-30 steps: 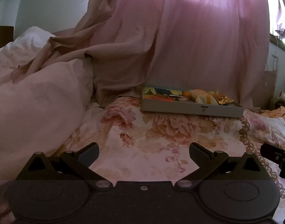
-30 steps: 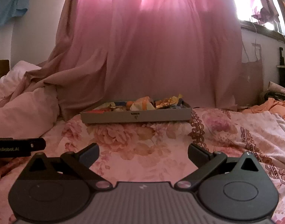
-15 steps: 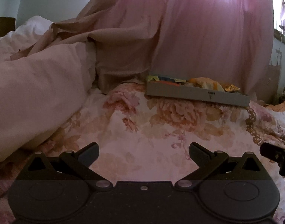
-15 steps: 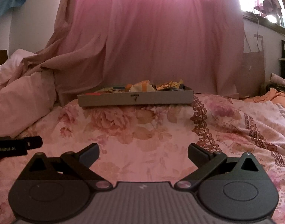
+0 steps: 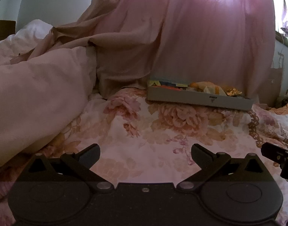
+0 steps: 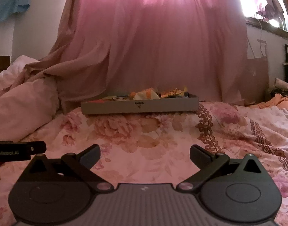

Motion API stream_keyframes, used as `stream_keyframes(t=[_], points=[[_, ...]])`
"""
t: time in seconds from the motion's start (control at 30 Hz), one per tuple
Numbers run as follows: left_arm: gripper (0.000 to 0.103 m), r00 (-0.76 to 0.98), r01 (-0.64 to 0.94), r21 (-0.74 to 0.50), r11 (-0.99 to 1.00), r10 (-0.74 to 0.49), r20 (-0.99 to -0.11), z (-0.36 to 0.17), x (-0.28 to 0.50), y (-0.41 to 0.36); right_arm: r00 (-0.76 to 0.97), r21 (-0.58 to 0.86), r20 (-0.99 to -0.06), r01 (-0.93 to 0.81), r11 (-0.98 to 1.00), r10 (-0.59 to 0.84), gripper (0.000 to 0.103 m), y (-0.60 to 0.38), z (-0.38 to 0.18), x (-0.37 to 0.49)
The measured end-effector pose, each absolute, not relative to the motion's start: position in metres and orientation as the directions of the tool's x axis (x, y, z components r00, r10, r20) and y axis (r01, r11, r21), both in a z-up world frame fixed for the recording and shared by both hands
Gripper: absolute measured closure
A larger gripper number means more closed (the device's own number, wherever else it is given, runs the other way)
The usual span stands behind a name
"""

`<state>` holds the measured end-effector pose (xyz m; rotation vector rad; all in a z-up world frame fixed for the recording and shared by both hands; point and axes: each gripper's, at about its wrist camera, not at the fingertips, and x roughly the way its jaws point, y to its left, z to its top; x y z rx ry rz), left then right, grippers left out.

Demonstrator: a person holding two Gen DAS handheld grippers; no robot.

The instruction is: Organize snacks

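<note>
A shallow grey tray (image 5: 196, 98) (image 6: 140, 108) lies far ahead on the floral bedspread, filled with several mixed snack packets (image 5: 206, 87) (image 6: 147, 95) in orange, yellow and red wrappers. My left gripper (image 5: 145, 153) is open and holds nothing, low over the bedspread and well short of the tray. My right gripper (image 6: 145, 153) is open too, with only bedspread between its fingers, facing the tray's long front wall. Each gripper shows at the edge of the other's view: the right gripper (image 5: 276, 155) and the left gripper (image 6: 17, 150).
A bunched pale duvet (image 5: 34, 98) rises on the left. A pink curtain (image 6: 162, 47) hangs right behind the tray, and its tan edge drapes onto the bed. Orange cloth (image 6: 281, 101) lies at the far right. A window (image 6: 260, 0) glows at the upper right.
Both grippers have dropped lower and pulled level, so the tray now shows side-on and its contents are less visible. Jaws stay open throughout.
</note>
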<state>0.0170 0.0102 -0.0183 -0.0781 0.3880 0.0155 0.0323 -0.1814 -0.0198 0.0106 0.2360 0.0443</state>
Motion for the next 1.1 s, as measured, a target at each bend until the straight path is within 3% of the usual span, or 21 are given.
stream_keyframes(t=[1.1], points=[[0.001,0.939,-0.017,-0.067,0.998,-0.007,-0.345,-0.0191,0.0147,0.0103,0.984,-0.038,-0.178,0.017,0.999,-0.024,0.000,-0.1861,-0.0221,0.0307]])
